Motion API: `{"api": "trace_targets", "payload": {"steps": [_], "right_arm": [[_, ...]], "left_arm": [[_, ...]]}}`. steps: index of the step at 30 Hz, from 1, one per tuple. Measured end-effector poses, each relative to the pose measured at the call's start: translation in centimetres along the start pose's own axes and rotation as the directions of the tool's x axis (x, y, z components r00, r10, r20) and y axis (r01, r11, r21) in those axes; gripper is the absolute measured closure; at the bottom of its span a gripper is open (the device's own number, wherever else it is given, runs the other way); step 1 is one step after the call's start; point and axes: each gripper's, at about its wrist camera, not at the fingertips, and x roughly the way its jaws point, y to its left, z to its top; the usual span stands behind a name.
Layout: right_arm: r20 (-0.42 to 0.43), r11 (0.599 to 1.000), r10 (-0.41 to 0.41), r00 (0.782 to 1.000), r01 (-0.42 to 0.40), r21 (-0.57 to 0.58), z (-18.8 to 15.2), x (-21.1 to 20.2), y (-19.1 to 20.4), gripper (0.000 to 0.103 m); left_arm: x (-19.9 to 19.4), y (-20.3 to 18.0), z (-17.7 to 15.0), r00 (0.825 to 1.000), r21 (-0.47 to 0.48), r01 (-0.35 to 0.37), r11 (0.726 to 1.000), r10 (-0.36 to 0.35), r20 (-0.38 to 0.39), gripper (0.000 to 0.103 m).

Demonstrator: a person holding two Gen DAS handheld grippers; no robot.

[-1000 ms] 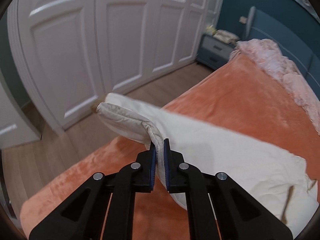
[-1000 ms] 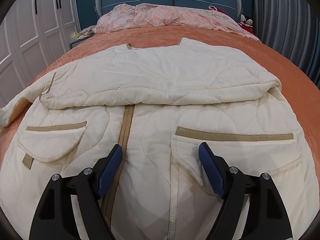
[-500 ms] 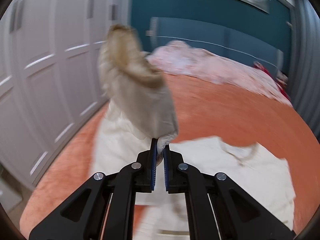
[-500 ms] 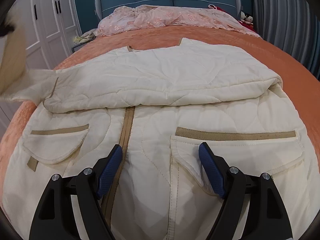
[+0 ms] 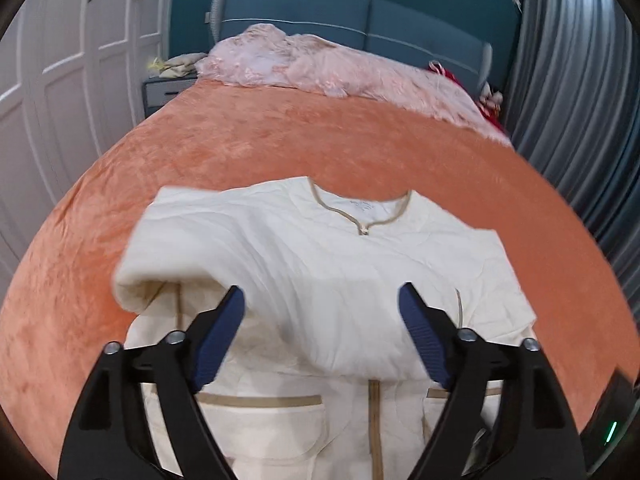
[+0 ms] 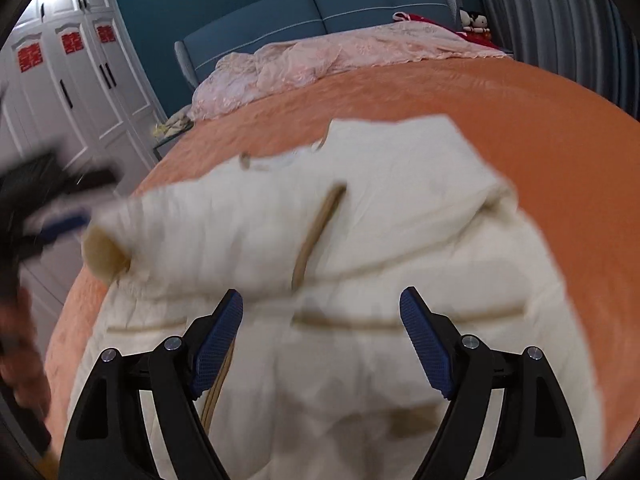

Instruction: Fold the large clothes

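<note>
A large cream quilted jacket (image 5: 320,264) with tan trim lies front-up on the orange bed; it also shows in the right wrist view (image 6: 360,248). Both sleeves lie folded across its chest. The left sleeve (image 5: 192,276) lies across the chest, its cuff (image 6: 104,252) at the jacket's left side. My left gripper (image 5: 322,336) is open and empty just above the folded sleeve. My right gripper (image 6: 322,340) is open and empty above the jacket's lower front, near the pockets. The left gripper (image 6: 60,216) shows blurred at the left of the right wrist view.
The orange bedspread (image 5: 280,140) surrounds the jacket. A pink lace blanket (image 5: 328,68) is heaped at the blue headboard (image 5: 360,16). White wardrobes (image 5: 52,80) stand left with a nightstand (image 5: 164,92). Grey curtains (image 5: 580,80) hang right.
My left gripper swung the sleeve over from the bed's left edge, laid it across the jacket's chest and opened. The right gripper stayed open and shifted its view slightly.
</note>
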Motion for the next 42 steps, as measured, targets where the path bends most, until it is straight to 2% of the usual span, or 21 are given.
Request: {"api": "trace_targets", "payload": {"steps": [4, 7, 10, 14, 16, 17, 18, 20, 22, 23, 25, 27, 29, 32, 34, 36, 38, 42], "right_arm": [[-0.031, 0.993, 0.032, 0.999, -0.028, 0.111, 3.3, 1.7, -2.0, 0.024], [-0.050, 0.975, 0.080, 0.996, -0.068, 0.211, 4.8, 3.5, -2.8, 0.024], [-0.075, 0.971, 0.119, 0.990, -0.100, 0.219, 4.9, 5.0, -1.7, 0.024], [-0.184, 0.981, 0.145, 0.972, -0.116, 0.156, 4.4, 8.1, 0.9, 0.025], [-0.203, 0.987, 0.137, 0.969, -0.117, 0.106, 4.0, 8.6, 2.1, 0.048], [-0.216, 0.993, 0.116, 0.970, -0.105, 0.061, 4.2, 8.8, 2.9, 0.076], [-0.217, 0.995, 0.095, 0.971, -0.096, 0.008, 5.0, 8.7, 3.6, 0.094], [-0.166, 0.995, 0.090, 0.982, -0.094, -0.018, 6.6, 7.5, 3.7, 0.096], [-0.052, 0.996, 0.053, 0.997, -0.056, -0.065, 9.8, 4.6, 3.4, 0.096], [0.016, 0.997, 0.023, 1.000, -0.022, -0.079, 11.6, 3.0, 2.8, 0.097], [0.065, 0.996, -0.013, 0.998, 0.019, -0.090, 13.6, 1.6, 1.6, 0.097], [0.052, 0.992, -0.063, 0.997, 0.069, -0.109, 14.5, 1.9, -0.1, 0.097], [0.004, 0.987, -0.104, 0.995, 0.104, -0.123, 13.7, 3.4, -1.6, 0.097], [-0.043, 0.985, -0.123, 0.991, 0.116, -0.128, 11.6, 4.9, -3.0, 0.097], [-0.054, 0.987, -0.122, 0.991, 0.116, -0.111, 10.4, 5.3, -3.9, 0.097], [-0.067, 0.990, -0.113, 0.991, 0.107, -0.087, 9.4, 6.3, -4.6, 0.097], [-0.076, 0.993, -0.102, 0.992, 0.097, -0.065, 9.1, 7.1, -5.2, 0.097], [-0.080, 0.996, -0.089, 0.993, 0.086, -0.040, 8.4, 7.8, -5.6, 0.096]], "left_arm": [[-0.4, 4.8, -0.3, 1.000, -0.126, -0.022, 0.992, 0.020, -0.016, 0.020], [0.7, 9.4, -0.1, 0.998, -0.261, -0.034, 0.965, 0.021, -0.054, 0.020], [1.5, 13.0, -0.3, 0.997, -0.375, -0.036, 0.926, 0.006, -0.081, 0.020], [2.7, 16.0, -1.3, 0.994, -0.461, -0.035, 0.887, -0.019, -0.110, 0.020], [3.1, 16.7, -1.7, 0.993, -0.492, -0.034, 0.870, -0.028, -0.119, 0.020], [3.2, 16.9, -1.8, 0.992, -0.499, -0.033, 0.866, -0.033, -0.123, 0.020], [3.3, 17.0, -1.9, 0.992, -0.503, -0.031, 0.864, -0.035, -0.122, 0.020], [3.1, 16.9, -1.9, 0.992, -0.500, -0.030, 0.866, -0.036, -0.123, 0.020], [2.8, 16.7, -1.6, 0.993, -0.492, -0.023, 0.870, -0.036, -0.109, 0.021], [2.7, 16.4, -1.5, 0.994, -0.483, -0.023, 0.875, -0.031, -0.104, 0.020], [2.9, 16.3, -1.3, 0.994, -0.477, -0.024, 0.879, -0.031, -0.107, 0.020], [3.3, 16.0, -1.5, 0.992, -0.484, -0.019, 0.875, -0.042, -0.115, 0.021], [3.7, 15.4, -1.9, 0.990, -0.499, -0.003, 0.866, -0.069, -0.125, 0.020], [4.8, 14.4, -2.2, 0.984, -0.498, -0.001, 0.867, -0.087, -0.154, 0.021], [5.8, 14.0, -2.4, 0.982, -0.489, -0.022, 0.872, -0.073, -0.175, 0.021], [6.8, 13.8, -2.5, 0.980, -0.483, -0.041, 0.875, -0.060, -0.192, 0.026], [7.9, 13.7, -2.5, 0.976, -0.468, -0.069, 0.881, -0.037, -0.213, 0.040], [9.5, 13.6, -2.6, 0.968, -0.413, -0.168, 0.895, 0.071, -0.241, 0.058]]}}
